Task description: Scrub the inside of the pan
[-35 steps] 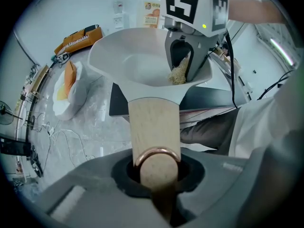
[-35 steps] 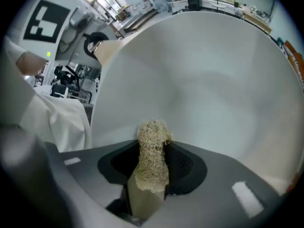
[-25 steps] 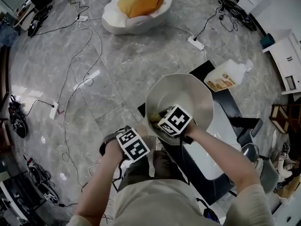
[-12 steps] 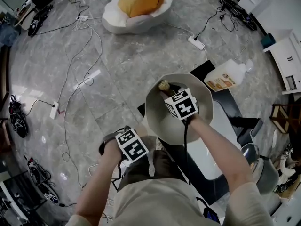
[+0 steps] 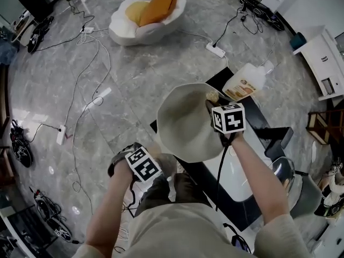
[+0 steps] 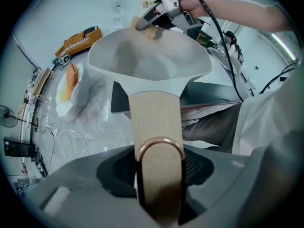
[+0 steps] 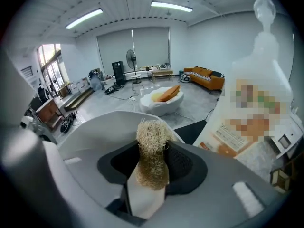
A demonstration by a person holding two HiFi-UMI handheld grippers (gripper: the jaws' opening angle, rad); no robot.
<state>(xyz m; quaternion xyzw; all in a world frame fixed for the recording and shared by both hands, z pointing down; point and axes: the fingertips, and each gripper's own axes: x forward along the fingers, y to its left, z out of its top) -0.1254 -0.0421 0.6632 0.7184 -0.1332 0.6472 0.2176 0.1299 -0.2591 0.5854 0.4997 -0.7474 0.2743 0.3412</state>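
Note:
The pale grey pan [image 5: 185, 123] lies tilted over the near edge of the black table [image 5: 262, 120]. Its wooden handle [image 6: 154, 127] carries a copper ring and lies between my left gripper's [image 6: 159, 175] jaws. Those jaws have just been opening and narrow dark gaps show on both sides of the handle. My left gripper [image 5: 141, 163] points straight down beside the pan's near rim. My right gripper [image 5: 215, 104] is shut on a straw-coloured fibre scrubber [image 7: 152, 156], which hangs at the pan's far right rim [image 7: 95, 127]. The scrubber [image 5: 213, 96] sits just short of the detergent bottle [image 5: 244, 83].
The detergent bottle [image 7: 251, 103] stands on the table close behind the scrubber. A white seat with orange cushions [image 5: 145, 12] sits on the marble floor beyond. Cables and a power strip [image 5: 216, 50] trail across the floor. A white cabinet [image 5: 322, 63] stands at right.
My right gripper has lifted out of the pan's near side and swung across to its far right rim with the scrubber. My left gripper has stayed put by the handle.

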